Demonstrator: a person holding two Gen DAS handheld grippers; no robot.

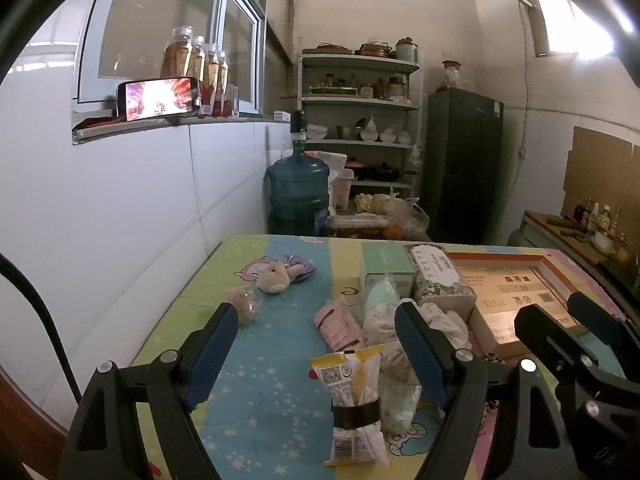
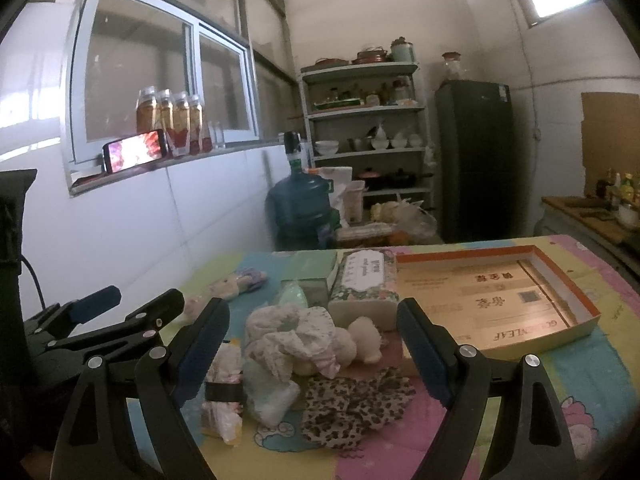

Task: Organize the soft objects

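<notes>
Soft items (image 2: 296, 340) heaped on bedspread (image 2: 400, 452)

- Your left wrist view looks low across the table (image 1: 256, 400) toward the shelf (image 1: 360, 100).
- Your right wrist view sits just right of it, facing likewise, perhaps slightly lower.
- The 2 views share the soft pile (image 2: 292, 336) and tray (image 2: 576, 292).

The left black two-finger tool (image 1: 316, 344) with blue pads hovers near, spread wide and empty; the matching right tool (image 2: 314, 344) likewise, just beside it.
</notes>
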